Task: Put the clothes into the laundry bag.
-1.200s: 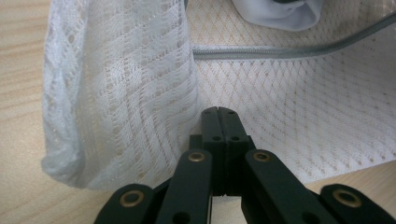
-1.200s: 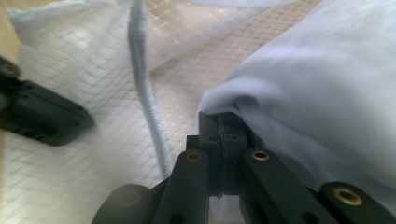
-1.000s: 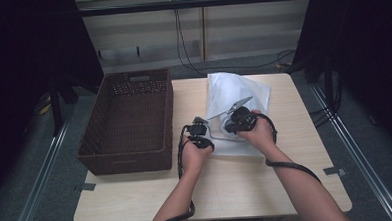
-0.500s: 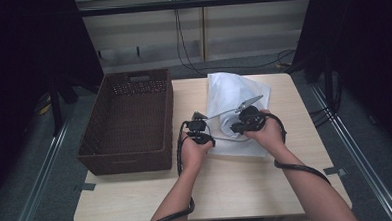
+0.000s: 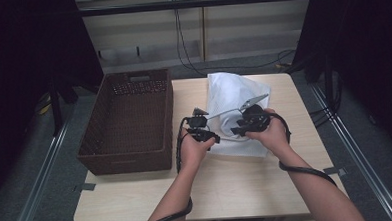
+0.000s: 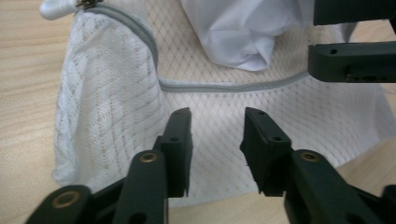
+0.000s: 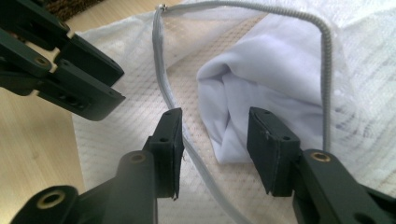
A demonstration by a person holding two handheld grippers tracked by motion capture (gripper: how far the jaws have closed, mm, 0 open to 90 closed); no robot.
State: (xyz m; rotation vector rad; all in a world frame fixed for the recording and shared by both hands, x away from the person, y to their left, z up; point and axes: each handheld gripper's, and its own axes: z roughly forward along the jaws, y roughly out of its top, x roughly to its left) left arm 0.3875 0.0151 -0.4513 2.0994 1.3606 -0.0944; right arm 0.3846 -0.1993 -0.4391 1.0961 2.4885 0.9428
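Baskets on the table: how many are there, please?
1. The brown woven basket stands on the left part of the table, beside the white mesh bag. Nothing seems to hide another.

White mesh laundry bag (image 5: pixel 234 109) lying flat on the counter (image 5: pixel 267 182), just right of the basket (image 5: pixel 127 121). Its grey zipper (image 7: pixel 168 100) is standing open, the edge curving in a loop around the mouth. A white cloth (image 7: pixel 275 74) is sitting bunched and folded inside the mouth, showing through the opening and resting on the lower mesh layer.
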